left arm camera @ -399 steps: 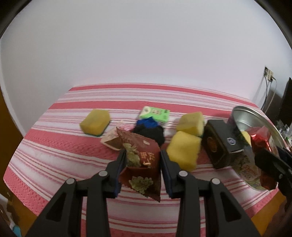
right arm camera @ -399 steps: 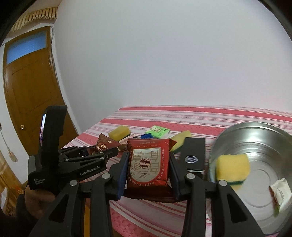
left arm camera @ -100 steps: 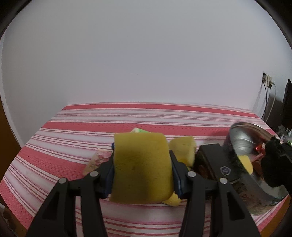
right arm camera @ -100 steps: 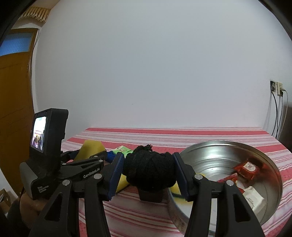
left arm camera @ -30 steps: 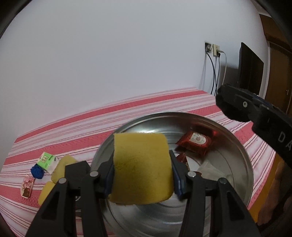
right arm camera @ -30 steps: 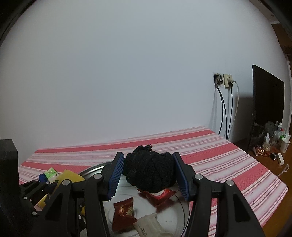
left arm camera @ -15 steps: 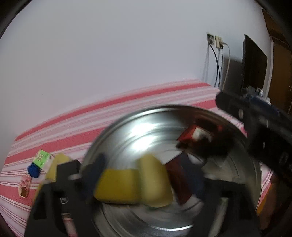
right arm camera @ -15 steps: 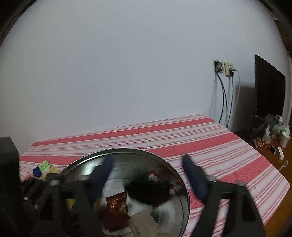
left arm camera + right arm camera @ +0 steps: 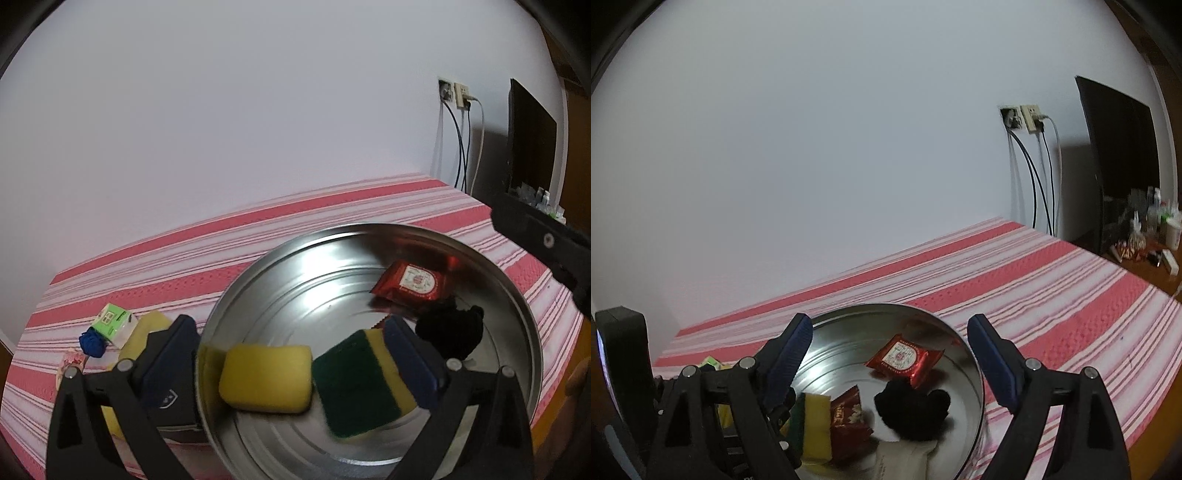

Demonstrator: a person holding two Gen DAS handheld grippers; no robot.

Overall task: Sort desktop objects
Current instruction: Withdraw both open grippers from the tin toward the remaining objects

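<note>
A round metal tin [image 9: 332,240] stands on the red striped cloth. In it lie a yellow sponge [image 9: 266,376], a yellow and green sponge [image 9: 354,384], a black yarn ball [image 9: 448,332] and a red snack packet [image 9: 410,282]. My left gripper [image 9: 291,354] is open above the tin, and the green-sided sponge lies blurred by its right finger. My right gripper [image 9: 890,354] is open above the tin [image 9: 975,365], with the black yarn ball [image 9: 912,410], red packets [image 9: 905,356] and a sponge [image 9: 812,421] below it.
Left of the tin lie a black box [image 9: 166,398], a green and white carton [image 9: 112,321], a blue yarn ball [image 9: 90,343] and yellow sponges [image 9: 147,325]. The wall has sockets with cables [image 9: 458,129]. A dark screen [image 9: 528,140] stands at the right.
Both grippers opened over the tin. The left let go of the yellow and green sponge and the right let go of the black yarn ball; both now lie in the tin.
</note>
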